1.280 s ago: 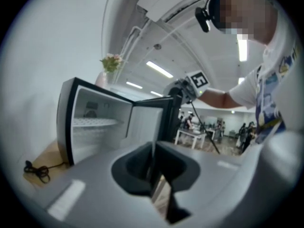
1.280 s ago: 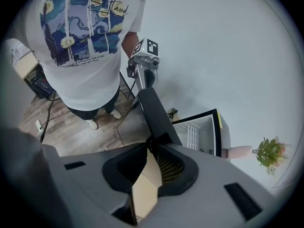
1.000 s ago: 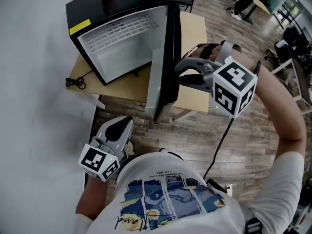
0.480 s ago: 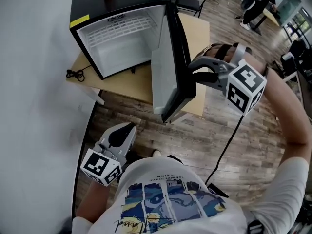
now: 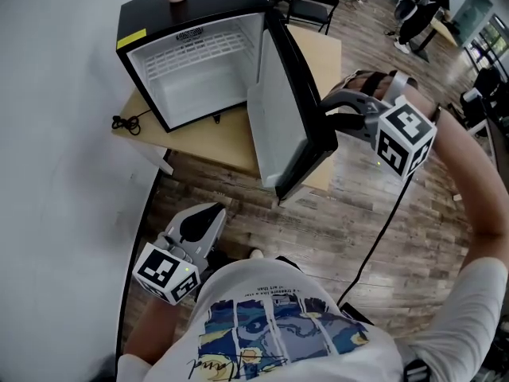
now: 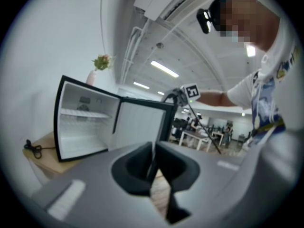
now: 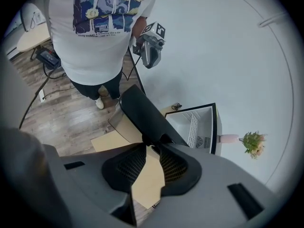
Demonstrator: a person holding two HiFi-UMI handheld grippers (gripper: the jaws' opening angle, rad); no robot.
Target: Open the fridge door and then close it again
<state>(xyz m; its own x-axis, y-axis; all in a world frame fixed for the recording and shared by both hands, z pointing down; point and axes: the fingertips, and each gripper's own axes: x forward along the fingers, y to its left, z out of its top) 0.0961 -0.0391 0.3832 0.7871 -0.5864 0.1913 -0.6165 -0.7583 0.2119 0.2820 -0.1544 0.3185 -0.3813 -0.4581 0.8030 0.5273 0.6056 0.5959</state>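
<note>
Door point(image 5: 280, 122) swung wider, R gripper point(image 5: 328, 118) pinching edge.

Fridge point(image 5: 199, 78) cavity clear in front, door point(image 5: 278, 126) blocks rt side — wall point(image 5: 56, 134) on left.

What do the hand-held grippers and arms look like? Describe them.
Left hand-held gripper and right hand-held gripper are grey with black jaws, each bearing a white cube with black square markers. A black cable trails from the right one. Sleeves: short, white T-shirt.
</note>
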